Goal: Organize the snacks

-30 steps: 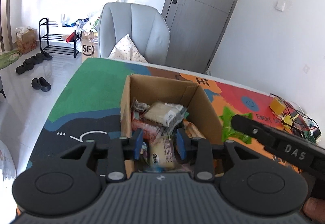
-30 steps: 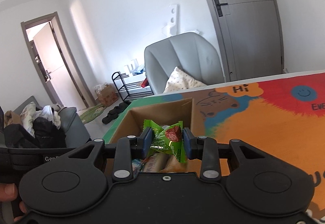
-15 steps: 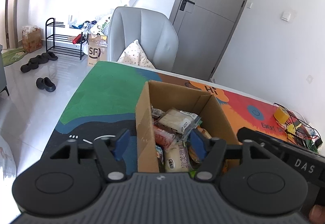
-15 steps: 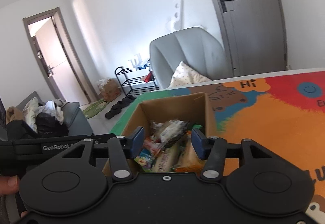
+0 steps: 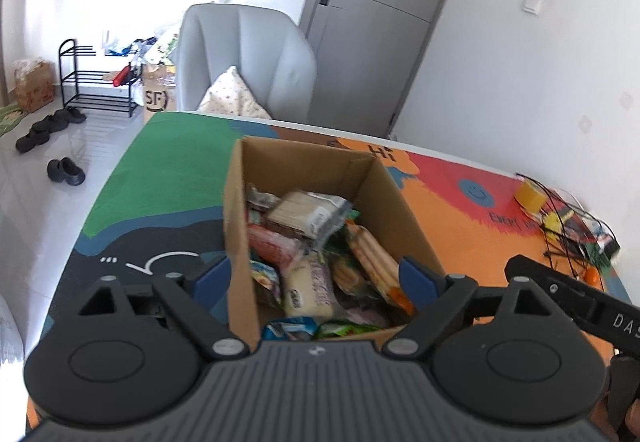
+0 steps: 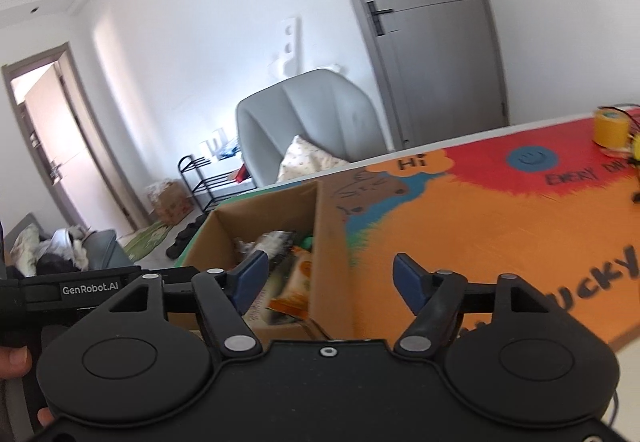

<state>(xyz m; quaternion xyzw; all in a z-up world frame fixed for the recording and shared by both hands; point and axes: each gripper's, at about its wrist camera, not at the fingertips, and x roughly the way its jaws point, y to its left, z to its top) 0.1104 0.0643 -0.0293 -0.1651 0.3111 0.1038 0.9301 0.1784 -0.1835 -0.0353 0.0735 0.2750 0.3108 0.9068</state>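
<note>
Gone from the right gripper [image 6: 326,284] the green packet held a second ago — jaws now spread wide and empty, swung toward 2 o'clock so that the box [image 6: 330,242] wall sits between the fingers. Opened too the left gripper [image 5: 314,280], from nearly closed to fully apart, nothing held, straddling the box's near-left wall.

Snacks [image 5: 316,250] heaped inside the box: a pale wafer pack toward 12 o'clock, a cream pouch near centre, an orange-striped bag toward 3 o'clock, small blue and green packets at 6 o'clock. No loose snack visible on the mat [image 5: 172,169].

Judged: drop-off done, both tools free for the next pick. Best to lift clear of the cardboard rim before turning, so no finger hooks the wall and drags the box; then look toward 2 o'clock for anything left, near the yellow tape roll [image 6: 610,127] and wire rack [image 5: 572,222] — contents there too small to identify.

Legible writing: "GenRobot.AI" on the left tool's bar in the right view, "DAS" on the other bar, "Hi" and "EVERY D…" plus "…UCKY" on the mat, "SF" on a carton [image 5: 158,97] by the chair [image 5: 244,57]. Packet print unreadable.
</note>
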